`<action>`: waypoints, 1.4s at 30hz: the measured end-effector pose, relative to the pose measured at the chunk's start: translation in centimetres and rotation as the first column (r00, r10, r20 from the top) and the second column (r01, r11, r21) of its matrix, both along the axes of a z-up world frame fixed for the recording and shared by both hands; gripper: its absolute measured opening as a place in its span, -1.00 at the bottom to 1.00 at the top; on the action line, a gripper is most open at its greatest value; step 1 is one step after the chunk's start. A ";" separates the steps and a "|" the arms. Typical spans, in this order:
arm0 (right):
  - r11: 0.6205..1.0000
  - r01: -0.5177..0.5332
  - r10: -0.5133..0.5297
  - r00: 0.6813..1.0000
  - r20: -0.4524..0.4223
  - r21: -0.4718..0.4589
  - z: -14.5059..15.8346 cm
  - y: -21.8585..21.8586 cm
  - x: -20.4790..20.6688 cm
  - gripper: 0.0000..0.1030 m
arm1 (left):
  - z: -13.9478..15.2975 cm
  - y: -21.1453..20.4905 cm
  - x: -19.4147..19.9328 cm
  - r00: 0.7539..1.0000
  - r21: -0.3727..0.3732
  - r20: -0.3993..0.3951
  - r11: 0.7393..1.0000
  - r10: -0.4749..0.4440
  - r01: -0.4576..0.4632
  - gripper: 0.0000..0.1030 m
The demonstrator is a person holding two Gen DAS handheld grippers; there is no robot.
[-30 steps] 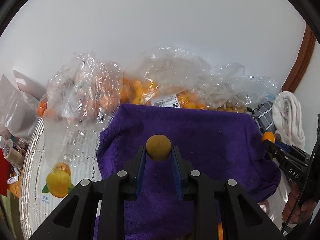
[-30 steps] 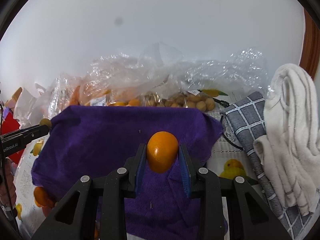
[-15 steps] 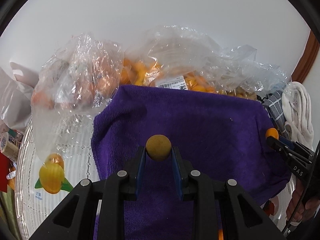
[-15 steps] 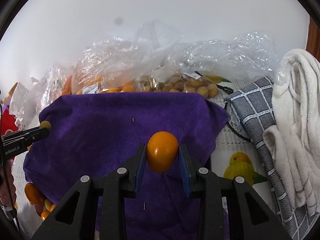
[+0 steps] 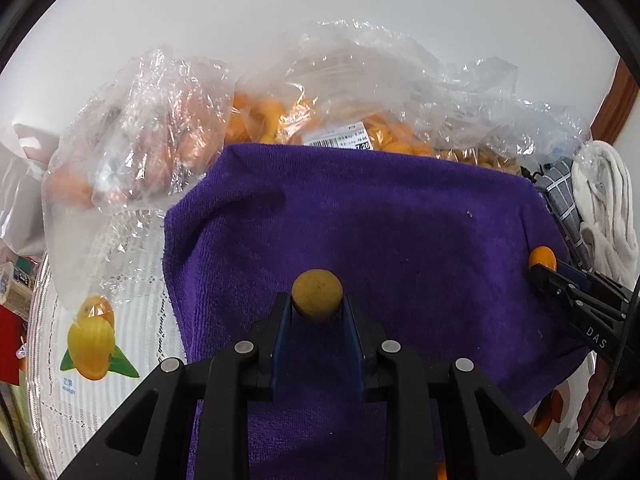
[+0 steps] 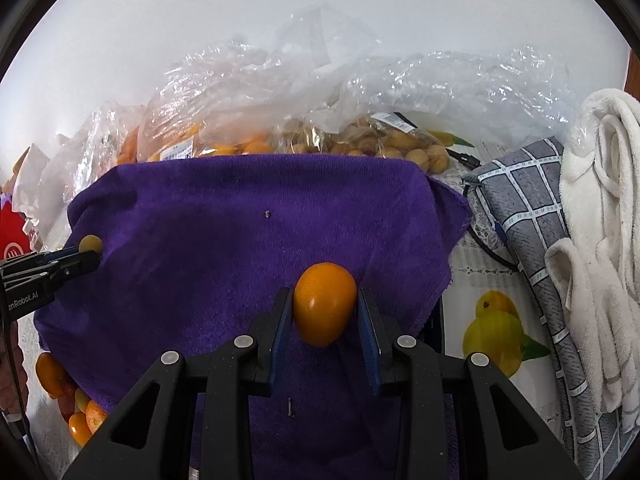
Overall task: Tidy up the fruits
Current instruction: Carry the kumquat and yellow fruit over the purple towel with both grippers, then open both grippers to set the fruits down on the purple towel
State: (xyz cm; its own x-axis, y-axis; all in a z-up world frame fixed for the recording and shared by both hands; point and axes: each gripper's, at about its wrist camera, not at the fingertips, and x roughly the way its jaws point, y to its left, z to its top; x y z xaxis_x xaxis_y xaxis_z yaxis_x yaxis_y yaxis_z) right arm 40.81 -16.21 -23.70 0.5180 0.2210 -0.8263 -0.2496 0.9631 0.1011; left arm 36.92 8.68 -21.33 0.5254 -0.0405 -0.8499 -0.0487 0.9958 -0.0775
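A plain white wall (image 5: 304, 8) fills the upper half of both views, evenly lit, with no shadows. A brown wooden frame (image 5: 618, 100) runs up its right edge. Below, the worktop (image 6: 460, 268) wears a white lace-patterned cover printed with yellow and orange fruit pictures (image 6: 496, 328)

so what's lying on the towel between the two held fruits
Nothing but bare purple towel. The right wrist view shows it between the orange fruit and the small yellowish fruit, bar a tiny dark speck.
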 end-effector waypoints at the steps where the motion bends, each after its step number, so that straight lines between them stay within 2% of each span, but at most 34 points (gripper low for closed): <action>1: 1.000 0.001 -0.001 1.000 -0.006 0.000 -0.1 0.0 0.1 -0.38 | -0.1 0.0 0.0 1.000 0.000 -0.004 1.000 0.001 -0.001 -0.52; 20: 1.000 -0.020 0.019 1.000 -0.007 -0.022 -0.5 0.6 -0.1 -0.35 | -1.1 -0.6 0.4 0.999 0.017 -0.040 1.000 -0.002 0.003 -0.51; 22: 1.000 -0.025 0.025 1.000 -0.006 -0.015 -0.4 0.7 -0.2 -0.28 | -1.1 -0.6 0.4 0.999 0.018 -0.040 1.000 -0.002 0.003 -0.51; 24: 1.000 -0.027 0.027 1.000 0.002 -0.015 -0.2 0.7 -0.4 -0.07 | -1.1 -0.5 0.3 0.999 0.019 -0.040 1.000 -0.003 0.004 -0.51; 28: 0.999 -0.031 0.031 0.999 0.022 -0.010 0.4 0.9 -0.8 0.13 | -1.3 -0.6 0.3 0.999 0.026 -0.048 1.000 -0.003 0.004 -0.51; 33: 0.999 -0.032 0.032 0.999 0.041 0.003 1.1 0.9 -1.1 0.32 | -1.2 -0.7 0.2 0.999 0.013 -0.054 1.000 -0.005 0.006 -0.32; 35: 1.000 -0.028 0.027 0.998 0.049 0.008 1.4 0.9 -1.3 0.33 | -0.8 -0.8 0.0 0.999 0.020 -0.039 1.000 -0.008 0.008 -0.09; 37: 1.000 -0.016 0.016 0.998 0.056 0.011 1.8 0.8 -1.4 0.35 | -0.2 -0.9 -0.3 1.000 0.025 -0.016 1.000 -0.013 0.013 0.02; 42: 1.000 0.018 -0.019 0.997 0.072 0.015 2.7 0.4 -2.1 0.36 | 1.2 -1.0 -0.9 1.000 0.021 0.026 1.000 -0.017 0.017 0.11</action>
State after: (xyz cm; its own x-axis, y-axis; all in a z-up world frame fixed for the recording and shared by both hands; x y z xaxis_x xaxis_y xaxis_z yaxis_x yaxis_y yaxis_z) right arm 38.70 -15.83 -21.00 0.5804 0.2220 -0.7835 -0.2384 0.9663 0.0972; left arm 35.98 7.69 -20.10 0.5468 -0.0317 -0.8366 -0.0301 0.9979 -0.0575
